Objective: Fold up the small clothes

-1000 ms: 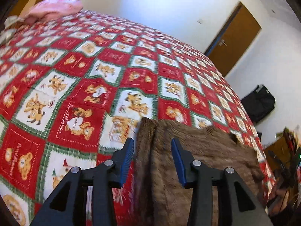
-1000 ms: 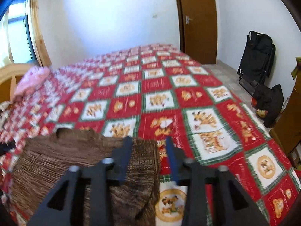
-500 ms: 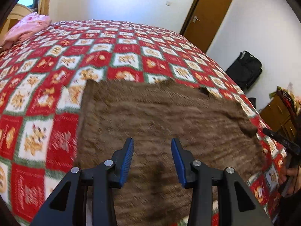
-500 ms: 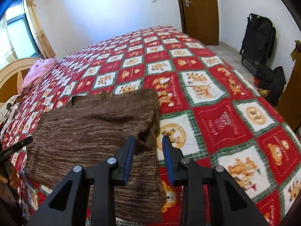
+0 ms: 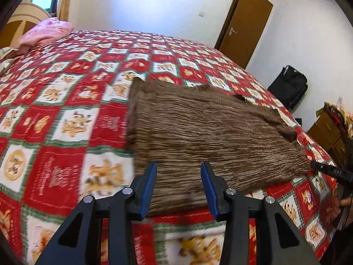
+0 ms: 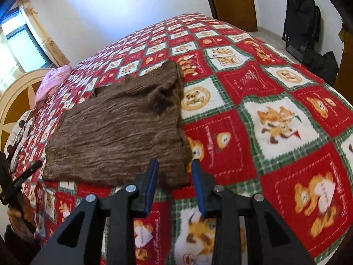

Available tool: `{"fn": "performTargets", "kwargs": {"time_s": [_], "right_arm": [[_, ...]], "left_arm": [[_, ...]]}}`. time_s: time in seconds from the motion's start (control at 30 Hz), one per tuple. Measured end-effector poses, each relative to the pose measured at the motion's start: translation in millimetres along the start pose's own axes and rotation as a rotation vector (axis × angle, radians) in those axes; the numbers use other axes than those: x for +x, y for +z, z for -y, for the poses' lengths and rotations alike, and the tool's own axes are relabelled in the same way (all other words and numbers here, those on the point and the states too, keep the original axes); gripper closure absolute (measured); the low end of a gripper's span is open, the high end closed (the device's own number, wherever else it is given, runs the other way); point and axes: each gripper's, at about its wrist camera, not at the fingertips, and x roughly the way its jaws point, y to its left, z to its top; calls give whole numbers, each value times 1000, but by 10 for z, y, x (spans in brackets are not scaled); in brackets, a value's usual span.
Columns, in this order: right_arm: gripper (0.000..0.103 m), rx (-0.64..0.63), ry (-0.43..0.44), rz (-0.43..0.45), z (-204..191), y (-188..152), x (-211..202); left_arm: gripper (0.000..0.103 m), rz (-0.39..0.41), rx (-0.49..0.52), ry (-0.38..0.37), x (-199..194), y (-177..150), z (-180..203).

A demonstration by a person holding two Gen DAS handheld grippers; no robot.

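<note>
Left gripper (image 5: 178,183) jaws partly apart, empty, above the near edge of the brown knit garment (image 5: 211,132), which lies flat on the red patchwork bedspread (image 5: 66,110). Right gripper (image 6: 174,181) jaws narrower, just closed in, nothing between them, over the garment's near right corner. Right view alone shows black bags (image 6: 308,39); bedspread lettering unreadable.

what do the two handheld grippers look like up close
Both match: the left gripper and right gripper have matte black angular frames with triangular cut-outs and round silver bolt heads at the joints. Each carries two flat fingers faced with ribbed blue pads. Seen from the left wrist view, the right gripper's black finger bears small white lettering, too small to read. No cables or sleeves show.
</note>
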Motion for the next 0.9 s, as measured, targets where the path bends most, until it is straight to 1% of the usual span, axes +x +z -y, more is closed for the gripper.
{"fn": "performTargets", "kwargs": {"time_s": [0.07, 0.13, 0.2, 0.23, 0.27, 0.3, 0.33, 0.4, 0.47, 0.53, 0.57, 0.6, 0.63, 0.67, 0.7, 0.73, 0.8, 0.83, 0.9], "right_arm": [[67, -16, 13, -19, -62, 9, 99], [67, -48, -10, -22, -128, 29, 191], [67, -87, -3, -36, -204, 30, 247], [73, -99, 11, -41, -238, 21, 247], [79, -113, 50, -57, -281, 3, 246], [87, -122, 67, -69, -306, -17, 244], [87, -149, 62, -78, -353, -53, 227], [90, -216, 17, -80, -422, -106, 185], [91, -237, 19, -90, -402, -132, 131], [92, -233, -28, -92, -303, -122, 78], [93, -231, -59, -90, -256, -114, 63], [98, -212, -78, -91, -181, -99, 48], [99, -179, -75, -98, -95, -76, 40], [99, -162, -89, -98, -41, -72, 27], [99, -162, -146, -96, 22, -71, 11], [99, -156, -163, -93, 65, -67, 0], [99, -110, -130, -71, 138, -46, -57], [98, -92, -113, -46, 151, -24, -98], [95, -86, -98, -14, 123, 26, -154]], "left_arm": [[60, 3, -21, 22, -32, -5, -69], [60, -6, -47, 6, -42, -17, -135], [60, -42, -59, -16, -11, -45, -156], [60, -48, -57, -21, -5, -59, -160], [60, -47, -56, -23, 9, -80, -166], [60, -53, -58, -19, 26, -96, -173], [60, -70, -65, -17, 77, -106, -179], [60, -105, -89, -32, 156, -124, -208], [60, -89, -109, -32, 173, -141, -224], [60, -81, -108, -41, 174, -147, -223], [65, -76, -98, -38, 163, -155, -213], [76, -76, -87, -30, 163, -156, -204], [96, -84, -74, -23, 164, -165, -205], [97, -92, -69, -18, 172, -167, -211], [97, -94, -65, -16, 175, -168, -217], [97, -94, -59, -14, 167, -167, -223], [97, -88, -46, -4, 135, -146, -230], [97, -84, -45, -2, 114, -135, -245], [97, -76, -51, 6, 74, -110, -280]]}}
